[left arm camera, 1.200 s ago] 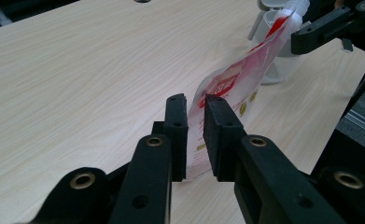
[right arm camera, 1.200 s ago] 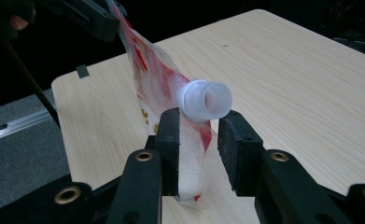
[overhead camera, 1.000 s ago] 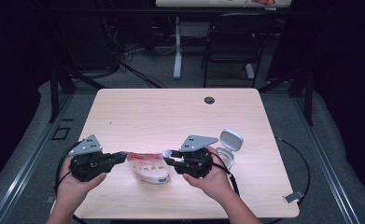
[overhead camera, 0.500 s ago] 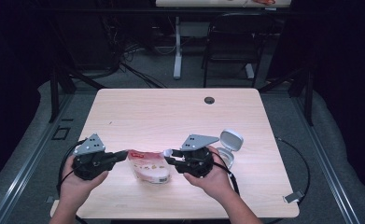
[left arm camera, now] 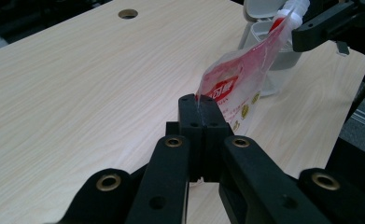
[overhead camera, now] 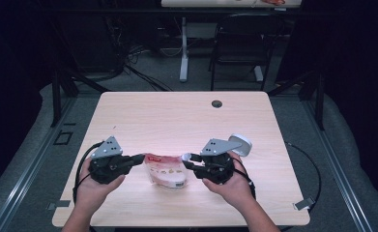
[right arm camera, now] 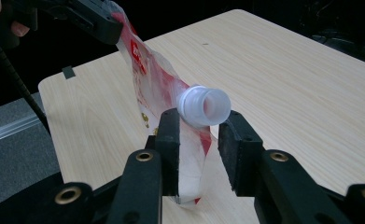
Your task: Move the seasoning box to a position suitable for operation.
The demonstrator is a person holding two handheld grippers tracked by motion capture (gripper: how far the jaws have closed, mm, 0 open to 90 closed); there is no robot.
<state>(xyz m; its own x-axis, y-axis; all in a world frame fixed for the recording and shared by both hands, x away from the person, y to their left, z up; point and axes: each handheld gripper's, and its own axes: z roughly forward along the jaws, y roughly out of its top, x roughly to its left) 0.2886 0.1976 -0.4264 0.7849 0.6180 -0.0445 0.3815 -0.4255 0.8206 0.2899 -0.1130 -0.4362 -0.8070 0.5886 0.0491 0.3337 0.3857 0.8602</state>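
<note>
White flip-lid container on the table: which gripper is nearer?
Right. The right gripper sits just in front of the white container, holding the pouch at its spout. The left gripper pinches the pouch's far end, farther off.

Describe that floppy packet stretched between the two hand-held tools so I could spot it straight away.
On the light wooden table, near its front edge, the left gripper and right gripper hold a spouted pouch between them. It is clear plastic with red print and a white screw spout, unlike the rigid grey lidded container beside it.
</note>
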